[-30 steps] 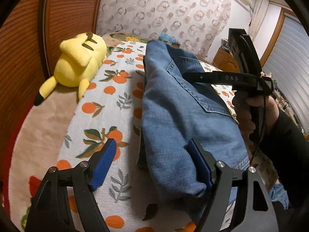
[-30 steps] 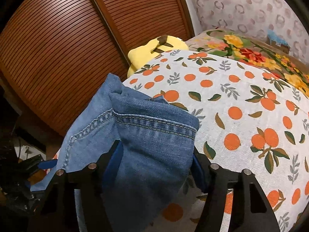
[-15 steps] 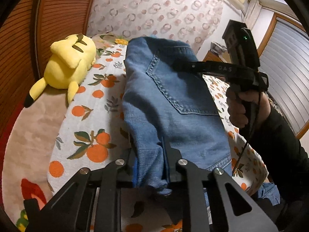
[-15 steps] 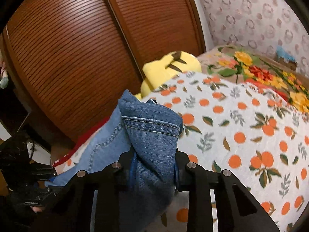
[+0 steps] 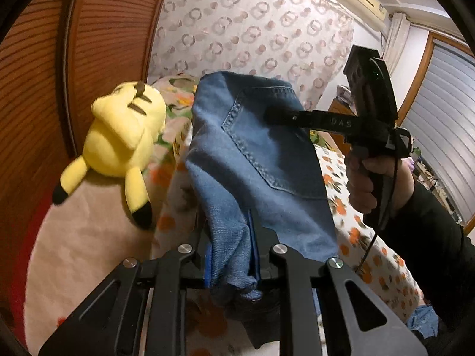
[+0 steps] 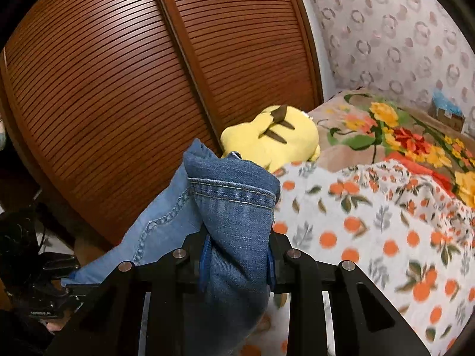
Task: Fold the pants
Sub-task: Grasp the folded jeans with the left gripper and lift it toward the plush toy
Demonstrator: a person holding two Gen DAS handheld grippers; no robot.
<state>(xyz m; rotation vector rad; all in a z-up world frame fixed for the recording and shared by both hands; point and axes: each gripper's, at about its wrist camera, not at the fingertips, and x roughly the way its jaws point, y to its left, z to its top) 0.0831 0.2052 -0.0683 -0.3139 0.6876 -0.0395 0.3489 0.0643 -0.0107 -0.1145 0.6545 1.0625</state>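
Blue denim pants (image 5: 255,160) hang in the air above the bed, held by both grippers. My left gripper (image 5: 233,255) is shut on a bunched edge of the denim. In the left wrist view the right gripper (image 5: 276,115) pinches the far upper edge by the back pocket, held in a hand. In the right wrist view my right gripper (image 6: 237,258) is shut on the stitched waistband of the pants (image 6: 234,207). The left gripper shows dark at the lower left of that view.
A bed with an orange-print sheet (image 6: 386,237) lies below. A yellow plush toy (image 5: 124,136) sits on it by the brown slatted wardrobe doors (image 6: 118,89). A flowered blanket (image 6: 400,136) lies at the far end. Patterned wallpaper (image 5: 252,35) is behind.
Both grippers closed on the pants, which lay on the bed a second ago. They have since lifted the denim up off the sheet.
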